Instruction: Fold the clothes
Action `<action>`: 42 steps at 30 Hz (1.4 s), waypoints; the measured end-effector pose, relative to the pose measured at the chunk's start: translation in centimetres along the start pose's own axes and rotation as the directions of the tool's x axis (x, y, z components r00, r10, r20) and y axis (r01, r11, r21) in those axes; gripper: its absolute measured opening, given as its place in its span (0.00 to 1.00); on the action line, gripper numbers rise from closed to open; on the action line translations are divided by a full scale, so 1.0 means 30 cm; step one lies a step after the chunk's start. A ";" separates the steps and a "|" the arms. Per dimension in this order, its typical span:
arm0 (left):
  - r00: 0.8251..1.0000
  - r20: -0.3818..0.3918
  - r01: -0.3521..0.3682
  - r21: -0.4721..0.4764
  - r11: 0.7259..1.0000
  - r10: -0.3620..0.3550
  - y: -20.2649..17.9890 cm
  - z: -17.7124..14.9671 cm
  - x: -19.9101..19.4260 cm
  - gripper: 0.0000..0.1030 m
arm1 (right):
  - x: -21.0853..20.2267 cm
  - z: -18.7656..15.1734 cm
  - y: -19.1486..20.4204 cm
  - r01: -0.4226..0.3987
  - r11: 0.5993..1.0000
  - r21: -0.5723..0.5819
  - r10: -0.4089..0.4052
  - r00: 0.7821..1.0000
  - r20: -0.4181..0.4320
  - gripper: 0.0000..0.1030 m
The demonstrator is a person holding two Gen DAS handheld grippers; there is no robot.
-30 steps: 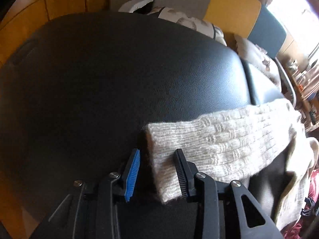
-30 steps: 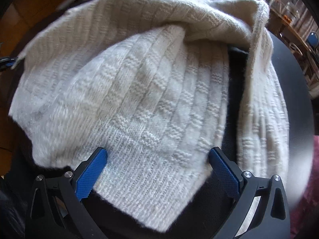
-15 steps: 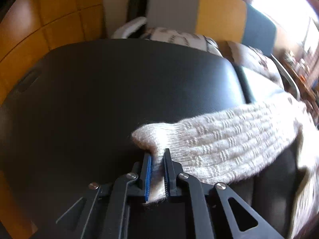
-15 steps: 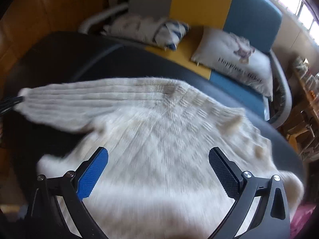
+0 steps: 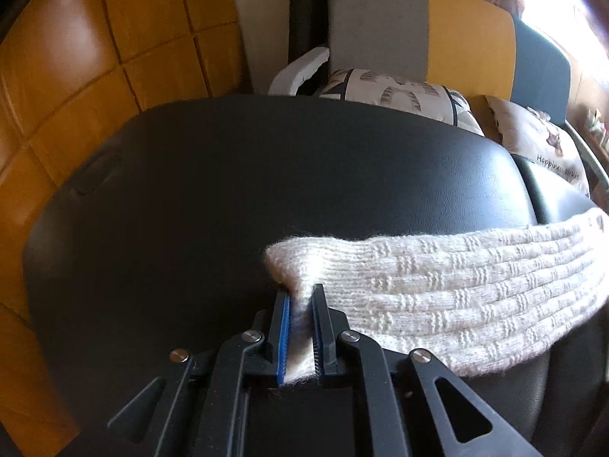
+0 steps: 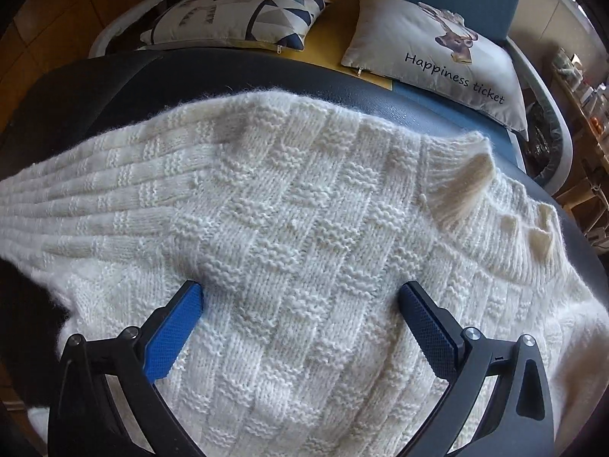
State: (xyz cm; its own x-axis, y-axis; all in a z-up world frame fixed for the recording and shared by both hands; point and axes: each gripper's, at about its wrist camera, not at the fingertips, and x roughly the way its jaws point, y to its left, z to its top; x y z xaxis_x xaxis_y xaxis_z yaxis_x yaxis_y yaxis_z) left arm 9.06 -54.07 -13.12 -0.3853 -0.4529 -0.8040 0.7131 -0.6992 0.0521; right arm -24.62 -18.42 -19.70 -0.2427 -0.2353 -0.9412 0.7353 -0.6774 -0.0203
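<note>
A cream knitted sweater (image 6: 297, 205) lies spread on a black padded table (image 6: 114, 72), its collar (image 6: 460, 175) toward the right and one sleeve running off to the left. In the left wrist view that sleeve (image 5: 456, 289) stretches away to the right, lifted a little off the black table (image 5: 266, 175). My left gripper (image 5: 300, 297) is shut on the sleeve's cuff end, with knit bunched between its pads. My right gripper (image 6: 300, 297) is open wide over the sweater's body, its fingertips resting on or just above the knit with nothing pinched.
Behind the table stands a grey, yellow and blue sofa (image 5: 468, 34) with a patterned cushion (image 6: 236, 15) and a deer-print cushion (image 6: 437, 53). Orange wooden panelling (image 5: 76, 76) fills the left side. Cluttered shelves (image 6: 578, 87) sit at the far right.
My left gripper shut on the sleeve cuff and lifted it slightly. My right gripper, still open, swept from the sweater's hem to over its upper body near the collar.
</note>
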 end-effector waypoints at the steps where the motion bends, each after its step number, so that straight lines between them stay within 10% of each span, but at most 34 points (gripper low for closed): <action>1: 0.999 0.002 0.043 -0.023 0.999 -0.043 0.013 0.014 -0.014 0.11 | 0.008 0.003 0.008 0.006 1.000 0.002 -0.006 1.000 0.000 1.00; 7: 0.955 0.070 0.296 -0.258 0.920 -0.287 0.223 0.037 -0.152 0.23 | 0.021 -0.038 -0.003 0.007 1.000 0.013 -0.008 1.000 0.021 1.00; 12: 0.894 0.020 0.449 -0.059 0.892 -0.449 0.118 0.015 -0.194 0.27 | 0.025 -0.061 -0.009 0.013 1.000 0.017 -0.013 1.000 0.019 1.00; 16: 0.903 -0.071 0.430 0.180 0.885 -0.424 -0.097 -0.001 -0.138 0.35 | 0.024 -0.070 -0.003 0.010 1.000 0.019 -0.011 1.000 0.023 1.00; 24: 0.923 -0.202 0.376 0.300 0.877 -0.327 -0.285 -0.008 0.088 0.41 | 0.057 -0.055 -0.009 -0.002 1.000 -0.005 0.003 1.000 0.026 1.00; 27: 0.943 -0.144 0.330 0.295 0.897 -0.300 -0.295 -0.020 0.077 0.10 | 0.058 -0.058 0.000 0.003 1.000 -0.021 -0.002 0.999 0.035 1.00; 38: 0.983 0.074 0.162 0.071 0.984 -0.167 -0.161 0.084 0.015 0.07 | 0.051 -0.021 0.093 0.012 1.000 -0.026 -0.012 0.999 0.037 1.00; 42: 0.996 -0.063 0.062 0.114 0.992 -0.056 -0.165 0.069 0.122 0.09 | 0.067 -0.007 0.139 -0.007 1.000 -0.013 0.007 0.998 0.069 1.00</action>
State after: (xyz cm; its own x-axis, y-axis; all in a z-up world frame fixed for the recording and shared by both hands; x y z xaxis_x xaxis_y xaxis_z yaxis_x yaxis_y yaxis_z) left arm 2.91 -53.42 -15.11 -0.3867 -0.3777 -0.8413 0.6164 -0.7844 0.0688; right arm -21.91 -21.56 -21.74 -0.2803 -0.2879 -0.9157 0.7450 -0.6668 -0.0184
